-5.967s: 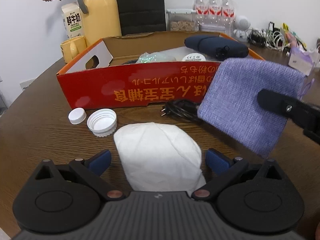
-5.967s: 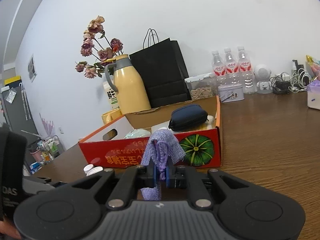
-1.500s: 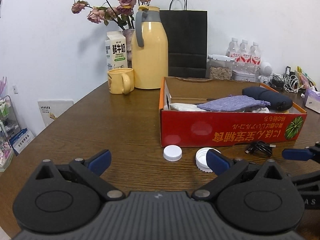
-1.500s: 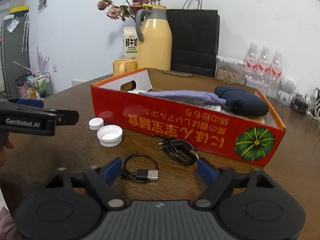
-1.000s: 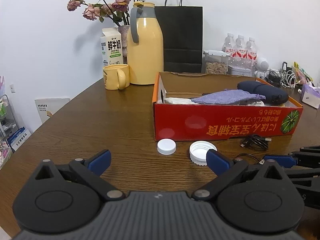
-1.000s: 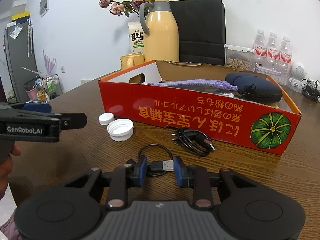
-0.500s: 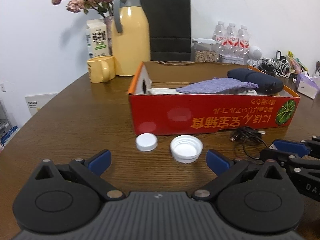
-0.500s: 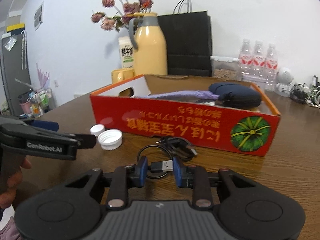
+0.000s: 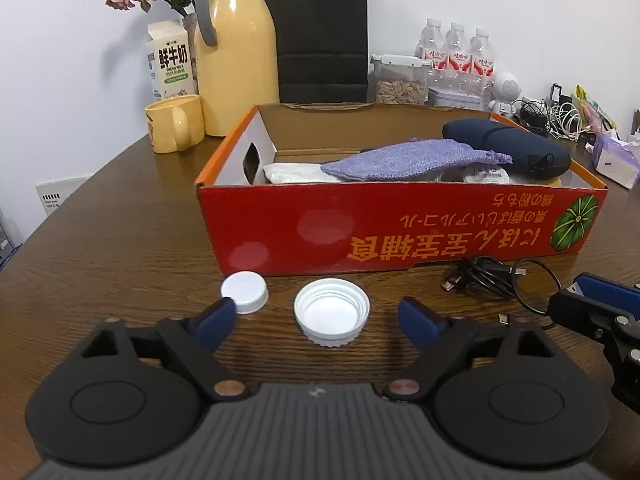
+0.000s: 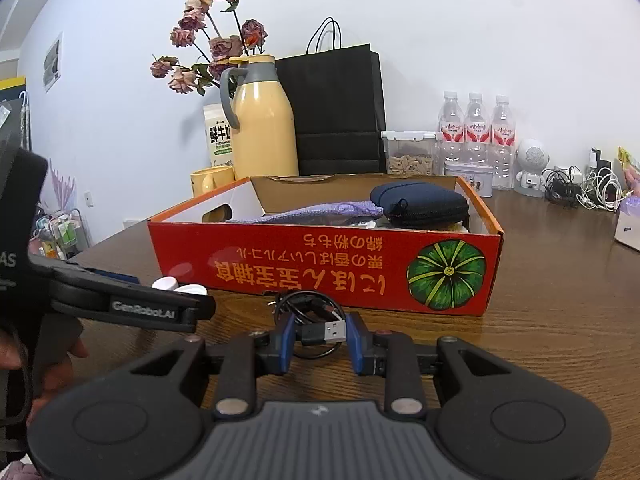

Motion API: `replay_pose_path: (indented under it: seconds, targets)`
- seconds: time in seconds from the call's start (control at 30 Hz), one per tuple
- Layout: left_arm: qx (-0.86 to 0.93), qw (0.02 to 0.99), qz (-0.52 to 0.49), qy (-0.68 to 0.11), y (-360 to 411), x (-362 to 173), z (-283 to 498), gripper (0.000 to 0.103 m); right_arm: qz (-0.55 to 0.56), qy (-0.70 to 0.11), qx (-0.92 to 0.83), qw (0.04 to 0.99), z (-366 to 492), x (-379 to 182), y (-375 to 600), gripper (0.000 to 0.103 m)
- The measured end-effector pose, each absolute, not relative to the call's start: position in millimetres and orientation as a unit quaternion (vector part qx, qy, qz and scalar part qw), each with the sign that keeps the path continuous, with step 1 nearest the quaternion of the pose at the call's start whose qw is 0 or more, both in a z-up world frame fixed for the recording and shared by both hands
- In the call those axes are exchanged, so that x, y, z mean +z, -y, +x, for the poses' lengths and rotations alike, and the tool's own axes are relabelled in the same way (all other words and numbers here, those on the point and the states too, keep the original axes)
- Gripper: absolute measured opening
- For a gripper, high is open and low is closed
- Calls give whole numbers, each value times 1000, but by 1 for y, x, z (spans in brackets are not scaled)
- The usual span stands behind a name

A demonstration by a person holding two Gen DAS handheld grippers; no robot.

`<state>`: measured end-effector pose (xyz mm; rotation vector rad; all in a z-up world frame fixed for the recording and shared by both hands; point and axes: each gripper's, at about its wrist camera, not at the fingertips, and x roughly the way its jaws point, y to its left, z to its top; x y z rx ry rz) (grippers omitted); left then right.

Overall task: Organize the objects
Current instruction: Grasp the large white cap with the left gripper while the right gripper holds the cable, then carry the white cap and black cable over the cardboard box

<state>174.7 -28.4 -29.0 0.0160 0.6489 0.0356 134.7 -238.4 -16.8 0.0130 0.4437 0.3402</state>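
A red cardboard box (image 9: 400, 224) (image 10: 320, 268) stands on the wooden table. It holds a purple knit pouch (image 9: 404, 158), a navy case (image 9: 508, 148) and a white cloth (image 9: 292, 172). My left gripper (image 9: 316, 320) is open, its fingers on either side of a large white cap (image 9: 331, 312). A smaller white cap (image 9: 244, 286) lies to its left. My right gripper (image 10: 320, 338) is shut on a black USB cable (image 10: 324, 332) and lifts it off the table. A second coiled black cable (image 9: 480, 276) lies in front of the box.
A yellow jug (image 9: 236, 52), milk carton (image 9: 170, 64), yellow mug (image 9: 174, 122), flowers, a black paper bag (image 9: 322, 28), water bottles (image 9: 454, 54) and a food container stand behind the box. Chargers and a tissue box (image 9: 614, 158) sit at far right.
My right gripper closed on the USB cable and has raised it toward the box. My left gripper moved in over the large white cap, staying open.
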Motion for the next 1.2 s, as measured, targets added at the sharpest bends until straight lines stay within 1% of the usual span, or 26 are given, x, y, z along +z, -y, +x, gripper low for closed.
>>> replay_pose_path:
  seconds: [0.03,0.07,0.1,0.13,0.67,0.9,1.2]
  targets:
    - [15,947,7,-320,29,-29,175,72,6,-219,168,961,134,-17,239,26]
    - [11,947,7,-321,30,-30,175,66,6,-218,168,961,134,-17,239,26]
    - [6,946,7,-323,30,-31,175,51,6,-218,168,961,134,-17,239,26]
    - [3,946,6,-325,30,-32,175,41,6,-218,169,961,134,-17,239,26]
    - [-6,957,-7,-290,30,-21,157,41,5,-205,172,964,130,-16,239,26]
    - [-19,971,-10,-239,31,7,143,41,4,-188,180,966,126,-10,235,26]
    - [-21,981,-12,-190,29,41,157,41,-5,-144,186,972,141,24,222,26]
